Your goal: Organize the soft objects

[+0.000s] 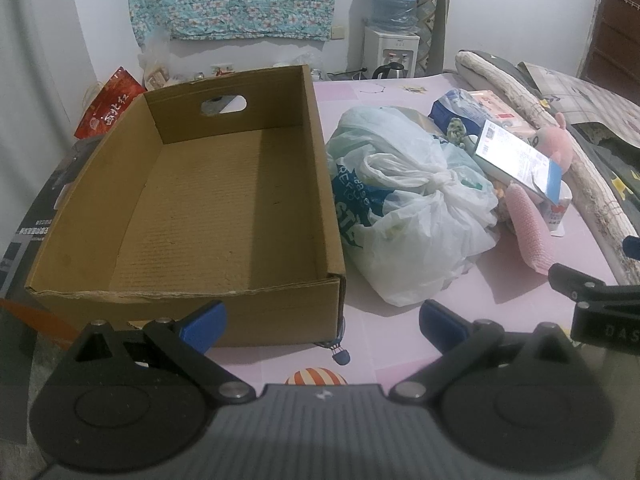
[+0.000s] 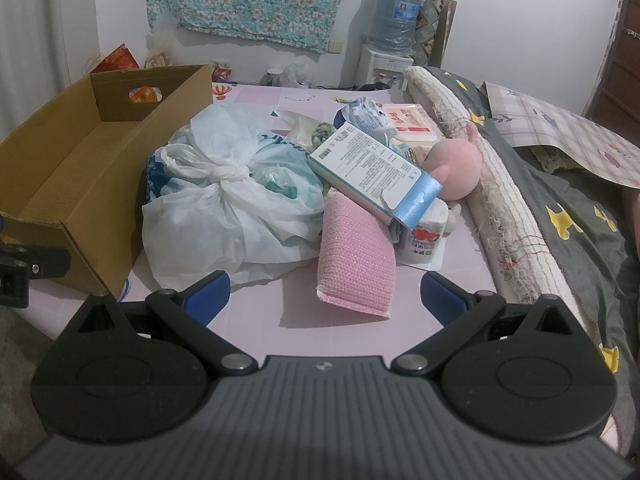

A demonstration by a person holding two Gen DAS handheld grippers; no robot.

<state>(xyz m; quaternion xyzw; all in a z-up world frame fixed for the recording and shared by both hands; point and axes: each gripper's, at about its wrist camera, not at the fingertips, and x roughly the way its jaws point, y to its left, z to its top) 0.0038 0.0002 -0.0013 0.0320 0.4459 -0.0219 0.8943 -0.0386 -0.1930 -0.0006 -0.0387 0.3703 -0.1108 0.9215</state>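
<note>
An empty brown cardboard box [image 1: 224,200] [image 2: 80,176] stands on the pink table, left of a heap. The heap holds a knotted white plastic bag [image 1: 412,208] [image 2: 228,208], a pink sponge [image 2: 356,264] [image 1: 530,232], a pink plush toy [image 2: 454,168] [image 1: 554,146], a printed carton [image 2: 376,172] [image 1: 516,158] and a small white cup [image 2: 424,236]. My left gripper [image 1: 322,326] is open, low in front of the box's near right corner. My right gripper [image 2: 324,300] is open just short of the sponge. Neither holds anything.
A rolled cream towel [image 2: 492,168] and grey bedding [image 2: 568,208] line the table's right side. A wipes pack [image 2: 408,122] lies behind the heap. A water dispenser [image 1: 394,20], kettle and red bag [image 1: 106,104] stand at the back. The right gripper's finger [image 1: 580,284] shows at right.
</note>
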